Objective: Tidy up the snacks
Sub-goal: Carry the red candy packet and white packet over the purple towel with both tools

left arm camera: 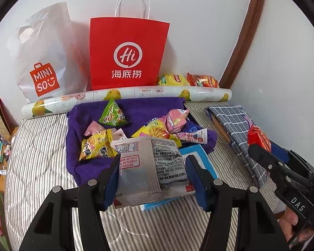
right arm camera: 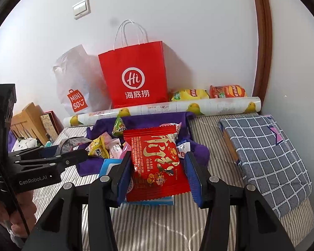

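The left hand-held gripper pinches a silver snack packet, its back covered in small print. The right hand-held gripper pinches a red snack packet with gold characters. Both are held above the near edge of a purple cloth strewn with small snacks on a striped bed. Against the far wall stand a white "MINISO" bag and a red paper bag marked "Hi". Only the right wrist view shows a light switch and "GenRobot.AI" on the left tool.
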